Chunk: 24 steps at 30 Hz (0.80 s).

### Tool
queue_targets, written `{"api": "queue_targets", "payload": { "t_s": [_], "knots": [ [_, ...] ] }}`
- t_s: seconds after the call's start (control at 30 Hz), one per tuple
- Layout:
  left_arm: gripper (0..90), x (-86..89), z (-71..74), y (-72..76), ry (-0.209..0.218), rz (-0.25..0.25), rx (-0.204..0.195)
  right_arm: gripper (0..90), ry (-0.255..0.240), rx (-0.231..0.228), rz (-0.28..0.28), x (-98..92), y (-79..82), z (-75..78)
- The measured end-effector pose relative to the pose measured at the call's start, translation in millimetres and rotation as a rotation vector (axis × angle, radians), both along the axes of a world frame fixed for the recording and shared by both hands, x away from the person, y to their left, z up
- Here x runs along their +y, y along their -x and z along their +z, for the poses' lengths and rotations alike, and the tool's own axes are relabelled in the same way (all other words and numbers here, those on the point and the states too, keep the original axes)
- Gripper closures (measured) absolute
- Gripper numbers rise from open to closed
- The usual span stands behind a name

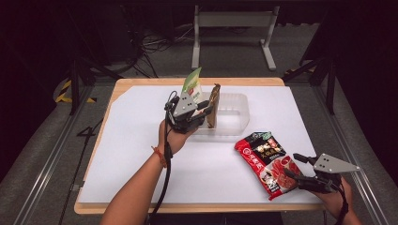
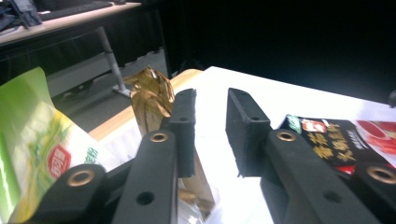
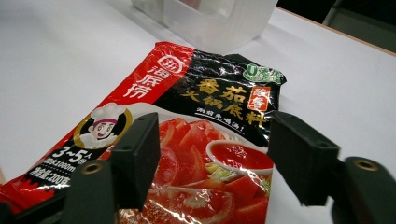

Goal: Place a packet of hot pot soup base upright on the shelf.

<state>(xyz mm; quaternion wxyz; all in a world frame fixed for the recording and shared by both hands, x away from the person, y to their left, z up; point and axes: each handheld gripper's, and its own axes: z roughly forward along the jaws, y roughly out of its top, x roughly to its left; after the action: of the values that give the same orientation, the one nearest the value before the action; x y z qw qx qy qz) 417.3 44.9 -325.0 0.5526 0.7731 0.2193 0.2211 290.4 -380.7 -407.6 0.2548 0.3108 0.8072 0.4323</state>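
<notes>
A clear plastic bin (image 1: 241, 101) stands in the middle of the table. Inside it a green packet (image 1: 192, 82) and a gold-brown packet (image 1: 214, 101) stand upright. My left gripper (image 1: 209, 108) sits at the bin's near left side, beside the gold-brown packet (image 2: 149, 93). Its jaws stand a little apart with nothing between them (image 2: 212, 100), and the green packet (image 2: 37, 130) is to their left. A red soup-base packet (image 1: 263, 154) lies flat at the front right. My right gripper (image 1: 291, 165) straddles its near end, open, with the packet (image 3: 210, 93) lying between the jaws.
A white sheet (image 1: 141, 140) covers the wooden table, whose front edge (image 1: 197, 207) is close to both hands. The bin (image 3: 219, 18) lies just beyond the red packet (image 2: 336, 140). A metal stand (image 1: 232, 28) and cables lie on the floor behind.
</notes>
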Motion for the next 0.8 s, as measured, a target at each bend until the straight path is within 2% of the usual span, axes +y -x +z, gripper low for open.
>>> {"api": "queue_targets", "payload": {
  "t_s": [0.1, 0.27, 0.4, 0.53, 0.67, 0.73, 0.8],
  "knots": [
    [67.5, 7.9, -2.6, 9.5, -0.033, -0.014, -0.022, 40.2, -0.001, 0.008, -0.001, -1.5, -0.3, 0.8],
    [60.4, 22.7, -9.1, 20.4, -0.079, -0.026, -0.029, 42.9, -0.01, 0.009, -0.019, -4.1, -1.1, 2.0],
    [55.1, 37.5, -16.9, 28.9, -0.091, -0.032, -0.019, 44.8, -0.002, 0.009, -0.029, -5.0, -1.5, 2.3],
    [47.3, 51.0, -26.5, 37.4, -0.136, -0.022, -0.019, 51.6, 0.005, 0.012, -0.048, -7.8, -3.7, 2.5],
    [42.0, 62.6, -36.4, 42.4, -0.146, -0.011, 0.005, 59.4, 0.014, 0.015, -0.068, -9.7, -4.4, 2.9],
    [38.0, 70.1, -43.4, 45.1, -0.167, 0.009, 0.015, 68.3, 0.013, 0.017, -0.082, -12.3, -5.0, 3.4],
    [33.7, 78.2, -51.1, 48.2, -0.179, 0.012, 0.048, 74.4, 0.012, 0.032, -0.092, -14.6, -6.8, 3.7]
  ]
}}
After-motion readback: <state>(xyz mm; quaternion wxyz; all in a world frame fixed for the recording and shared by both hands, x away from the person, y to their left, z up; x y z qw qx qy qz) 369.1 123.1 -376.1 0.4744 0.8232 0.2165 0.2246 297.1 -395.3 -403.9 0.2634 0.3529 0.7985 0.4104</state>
